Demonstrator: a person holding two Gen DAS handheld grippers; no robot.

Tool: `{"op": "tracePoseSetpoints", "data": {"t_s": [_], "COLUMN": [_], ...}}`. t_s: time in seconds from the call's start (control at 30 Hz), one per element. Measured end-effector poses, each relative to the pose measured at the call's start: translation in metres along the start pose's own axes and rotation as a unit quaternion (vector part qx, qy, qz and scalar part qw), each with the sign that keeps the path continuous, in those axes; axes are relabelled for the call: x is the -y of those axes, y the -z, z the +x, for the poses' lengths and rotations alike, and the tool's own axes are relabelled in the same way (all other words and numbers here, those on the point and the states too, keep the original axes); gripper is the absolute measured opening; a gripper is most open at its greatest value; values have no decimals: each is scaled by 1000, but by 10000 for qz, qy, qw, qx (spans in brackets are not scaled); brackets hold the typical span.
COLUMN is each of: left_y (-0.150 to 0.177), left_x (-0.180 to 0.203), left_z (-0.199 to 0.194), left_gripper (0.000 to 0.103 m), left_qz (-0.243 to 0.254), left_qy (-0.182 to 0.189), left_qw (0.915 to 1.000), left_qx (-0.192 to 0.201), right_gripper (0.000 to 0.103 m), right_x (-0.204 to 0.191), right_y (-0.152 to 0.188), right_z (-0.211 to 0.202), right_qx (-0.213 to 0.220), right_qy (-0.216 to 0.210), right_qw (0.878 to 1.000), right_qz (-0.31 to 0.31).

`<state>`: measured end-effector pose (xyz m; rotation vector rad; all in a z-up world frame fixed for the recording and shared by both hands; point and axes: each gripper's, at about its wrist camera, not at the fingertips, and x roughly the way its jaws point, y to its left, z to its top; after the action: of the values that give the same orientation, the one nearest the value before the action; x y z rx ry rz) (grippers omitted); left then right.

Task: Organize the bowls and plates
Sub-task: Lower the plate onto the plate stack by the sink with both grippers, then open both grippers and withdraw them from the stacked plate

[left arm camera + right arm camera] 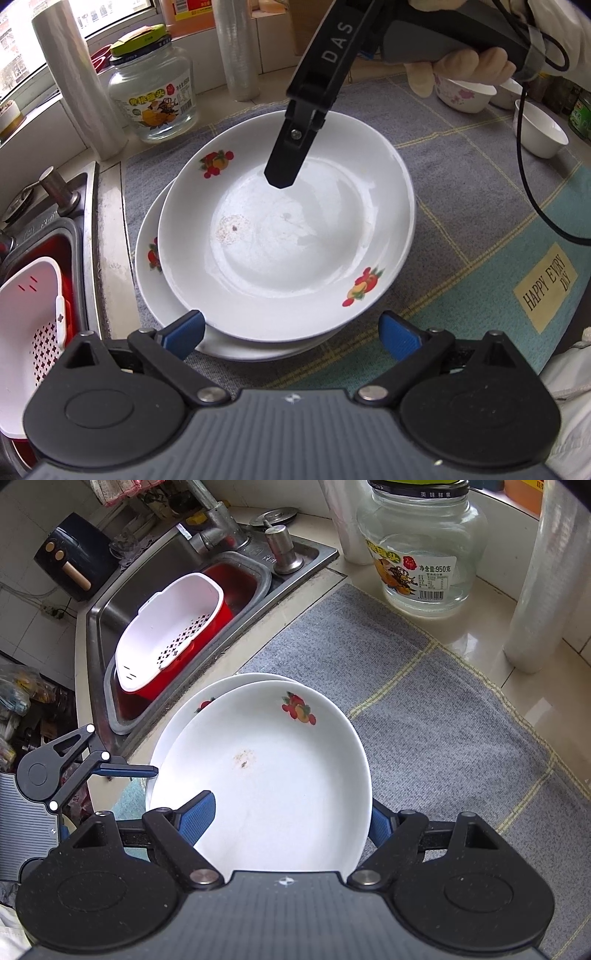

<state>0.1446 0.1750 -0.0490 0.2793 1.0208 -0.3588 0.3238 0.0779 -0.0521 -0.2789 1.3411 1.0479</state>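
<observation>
A white deep plate with fruit prints rests tilted on a second matching plate on the grey checked mat. My left gripper is open at the plates' near edge, fingers on either side and empty. My right gripper reaches down over the top plate's far rim. In the right wrist view the top plate sits between its wide blue fingers, one inside the plate and one outside the rim; the right gripper is open. The lower plate shows behind it.
A glass jar and film rolls stand at the back. A flowered bowl and white bowls sit at the right back. The sink with a white colander in a red basin lies left of the mat.
</observation>
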Motion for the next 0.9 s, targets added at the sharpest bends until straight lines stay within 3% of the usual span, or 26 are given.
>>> {"op": "tracePoseSetpoints", "data": {"t_s": [0.43, 0.6, 0.9], "left_y": [0, 1, 6], "left_x": [-6, -6, -6], "left_z": [-4, -5, -18], "left_gripper": [99, 99, 100], "left_qz": [-197, -303, -569], "left_qy": [-16, 2, -316], "left_qw": [9996, 9991, 9940], "left_qx": [215, 310, 880], "right_gripper": [93, 103, 103], "right_x": [-14, -20, -39], "right_y": [0, -1, 14], "right_z": [8, 5, 9], "right_qx": [-140, -73, 201], "right_qy": [230, 246, 1150], "right_qw": [9994, 9992, 9902], "right_qz": [-202, -298, -769]}}
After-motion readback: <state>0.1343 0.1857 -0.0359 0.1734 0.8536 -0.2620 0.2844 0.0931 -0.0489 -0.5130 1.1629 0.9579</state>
